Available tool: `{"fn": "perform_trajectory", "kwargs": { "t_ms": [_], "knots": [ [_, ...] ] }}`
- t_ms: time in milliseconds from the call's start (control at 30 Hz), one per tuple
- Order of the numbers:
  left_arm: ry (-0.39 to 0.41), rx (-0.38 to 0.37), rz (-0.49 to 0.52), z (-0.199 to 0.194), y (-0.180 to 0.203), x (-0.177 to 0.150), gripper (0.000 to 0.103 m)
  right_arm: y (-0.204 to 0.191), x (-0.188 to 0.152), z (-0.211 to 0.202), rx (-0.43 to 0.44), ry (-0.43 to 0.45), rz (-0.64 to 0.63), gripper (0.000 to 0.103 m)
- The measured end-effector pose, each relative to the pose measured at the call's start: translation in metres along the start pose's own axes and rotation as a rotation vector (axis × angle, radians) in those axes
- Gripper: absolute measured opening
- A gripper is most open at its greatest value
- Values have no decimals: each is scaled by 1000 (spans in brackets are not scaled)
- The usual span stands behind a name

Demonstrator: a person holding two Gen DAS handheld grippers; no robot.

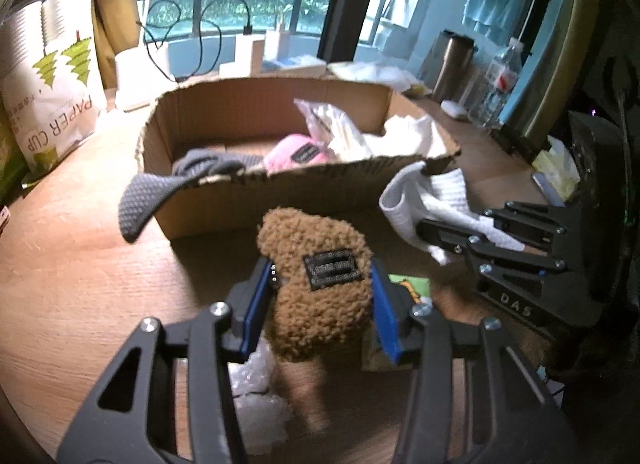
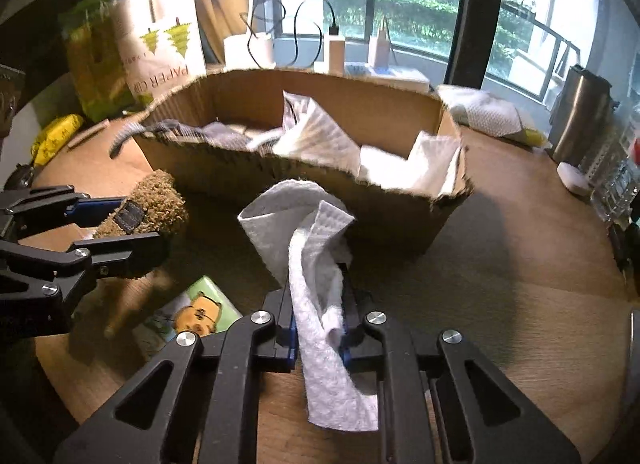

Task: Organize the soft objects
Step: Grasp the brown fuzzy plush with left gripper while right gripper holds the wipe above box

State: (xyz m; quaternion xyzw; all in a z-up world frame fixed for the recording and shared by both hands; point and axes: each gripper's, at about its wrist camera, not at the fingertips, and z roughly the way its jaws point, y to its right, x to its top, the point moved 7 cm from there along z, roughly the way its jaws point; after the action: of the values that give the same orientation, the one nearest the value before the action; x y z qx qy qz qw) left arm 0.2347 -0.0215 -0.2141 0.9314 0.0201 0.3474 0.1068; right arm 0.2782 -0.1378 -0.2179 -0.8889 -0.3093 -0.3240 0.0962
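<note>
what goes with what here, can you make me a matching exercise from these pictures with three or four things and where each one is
Things:
1. brown fuzzy toy
2. white cloth
3. pink plush
4. grey mesh cloth

Places:
a. draped over the near wall of the cardboard box
b. gripped in the right claw
c. lying inside the box
d. gripped in the left claw

Pairs: 1-d, 2-b, 3-c, 4-a

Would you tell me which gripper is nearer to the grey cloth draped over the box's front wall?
Left. The left gripper sits just right of the grey cloth; the right gripper is further right.
</note>
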Motion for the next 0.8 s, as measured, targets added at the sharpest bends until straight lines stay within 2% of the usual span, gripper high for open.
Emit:
{"fn": "perform_trajectory", "kwargs": {
  "t_ms": [433,800],
  "knots": [
    [107,-11,22,-35,4,21,48,0,24,-41,-2,96,15,16],
    [173,30,24,-45,2,52,48,15,45,-57,0,169,24,16]
  ]
}}
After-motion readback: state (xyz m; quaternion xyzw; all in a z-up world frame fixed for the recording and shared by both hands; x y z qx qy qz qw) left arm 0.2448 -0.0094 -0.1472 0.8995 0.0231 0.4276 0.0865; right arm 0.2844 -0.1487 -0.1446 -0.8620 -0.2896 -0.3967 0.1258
